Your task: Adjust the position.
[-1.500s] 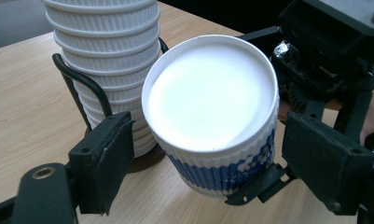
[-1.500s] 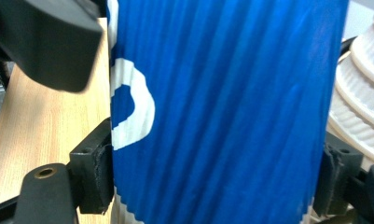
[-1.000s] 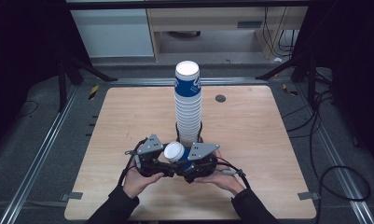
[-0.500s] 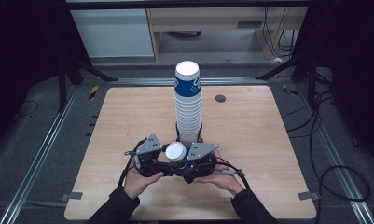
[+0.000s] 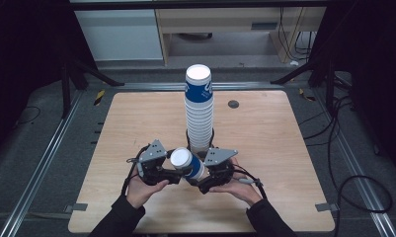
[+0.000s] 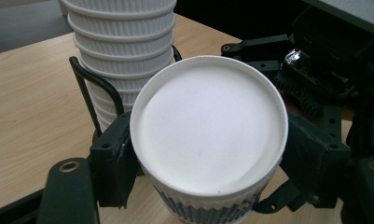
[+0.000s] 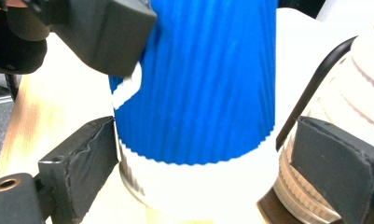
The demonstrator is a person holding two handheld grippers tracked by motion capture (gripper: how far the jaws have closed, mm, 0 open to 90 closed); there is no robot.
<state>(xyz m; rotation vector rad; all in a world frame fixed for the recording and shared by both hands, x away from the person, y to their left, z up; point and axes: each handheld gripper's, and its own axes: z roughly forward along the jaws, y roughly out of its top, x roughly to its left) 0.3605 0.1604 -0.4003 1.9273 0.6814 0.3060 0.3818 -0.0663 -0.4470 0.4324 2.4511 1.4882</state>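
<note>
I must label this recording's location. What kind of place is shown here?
Probably a lab or a recording workshop, not a home: a wooden table stands between metal rails, loose cables lie on the grey floor, and dark stands surround it.

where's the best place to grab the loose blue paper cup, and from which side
Grip the blue paper cup across its ribbed sleeve near the rim, one jaw on each opposite side, coming from the person's side of the table. It lies tilted, closed base toward the camera; the tall cup stack blocks the far side. The left gripper already clamps it so.
</note>
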